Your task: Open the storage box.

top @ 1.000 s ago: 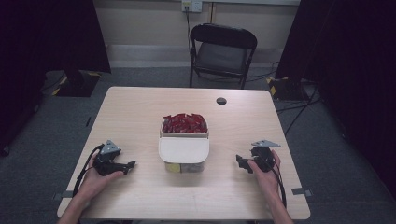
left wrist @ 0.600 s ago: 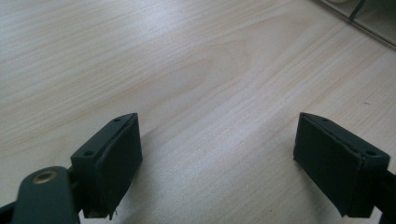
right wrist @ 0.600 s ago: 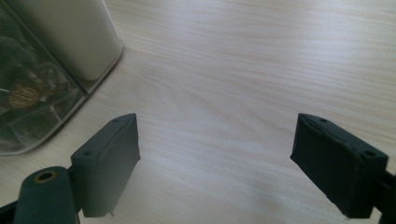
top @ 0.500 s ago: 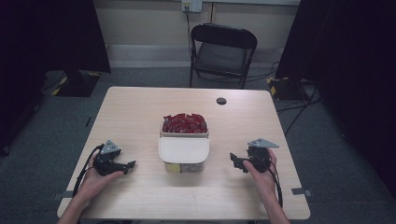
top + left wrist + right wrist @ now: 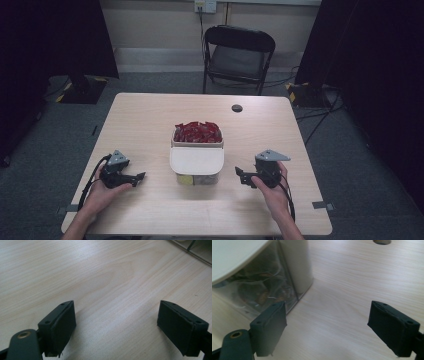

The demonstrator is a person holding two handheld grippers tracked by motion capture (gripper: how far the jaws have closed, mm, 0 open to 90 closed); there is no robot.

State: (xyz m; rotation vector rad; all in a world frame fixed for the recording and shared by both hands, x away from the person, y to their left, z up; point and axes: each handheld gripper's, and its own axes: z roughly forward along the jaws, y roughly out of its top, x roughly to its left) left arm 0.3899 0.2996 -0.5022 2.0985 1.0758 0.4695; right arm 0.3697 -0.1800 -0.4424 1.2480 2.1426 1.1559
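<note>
At the middle of the table stands a clear container with a white lid [image 5: 196, 161]; its clear wall [image 5: 259, 290] is close in the right gripper view. Just behind it sits an open box of red packets [image 5: 198, 133]. My right gripper [image 5: 241, 176] is held a little above the table, to the right of the lidded container, pointing at it; its jaws are open with only bare wood between them [image 5: 327, 325]. My left gripper [image 5: 140, 176] rests low to the left of the container, pointing right, open over bare tabletop [image 5: 116, 325].
A round cable hole [image 5: 237, 108] lies at the table's far right. A black folding chair [image 5: 239, 55] stands beyond the far edge. Cables trail from both grippers toward the near edge.
My right gripper has moved left toward the lidded container and risen slightly. The left gripper has stayed where it was.
</note>
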